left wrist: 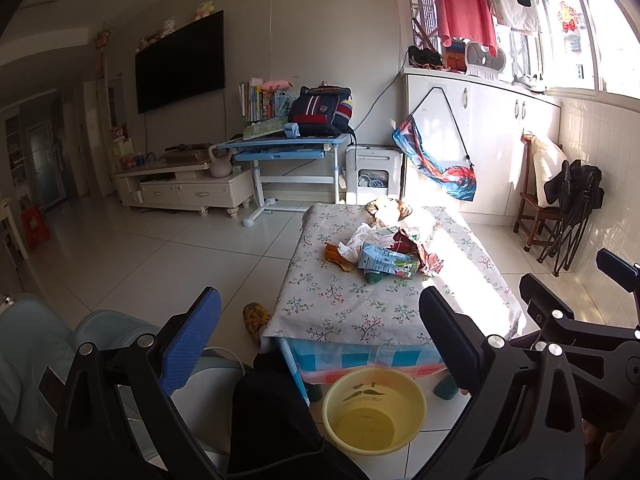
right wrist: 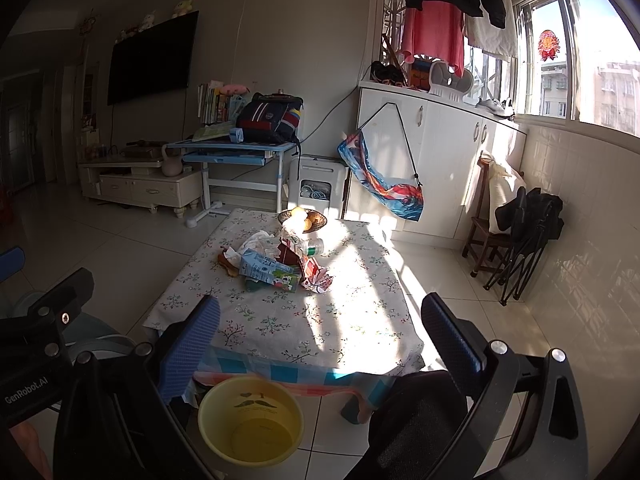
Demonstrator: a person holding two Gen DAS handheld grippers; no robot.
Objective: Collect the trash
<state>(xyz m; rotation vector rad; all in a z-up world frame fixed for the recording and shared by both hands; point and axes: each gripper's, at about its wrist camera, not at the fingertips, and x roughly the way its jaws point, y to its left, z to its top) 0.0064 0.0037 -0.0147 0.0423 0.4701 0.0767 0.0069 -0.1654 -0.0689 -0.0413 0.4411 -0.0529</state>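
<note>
Nearest, both the left gripper (left wrist: 320,344) and the right gripper (right wrist: 320,344) are hanging with jaws spread wide, holding nothing. Just beyond, at 6 o'clock, a yellow basin (left wrist: 374,411) is sitting on the floor against the low table (right wrist: 280,320). Farther, toward 12 o'clock, the trash pile (right wrist: 276,262) is lying on the floral cloth, a milk carton (right wrist: 268,272) nearest; a fruit bowl (right wrist: 303,219) is sitting behind.
</note>
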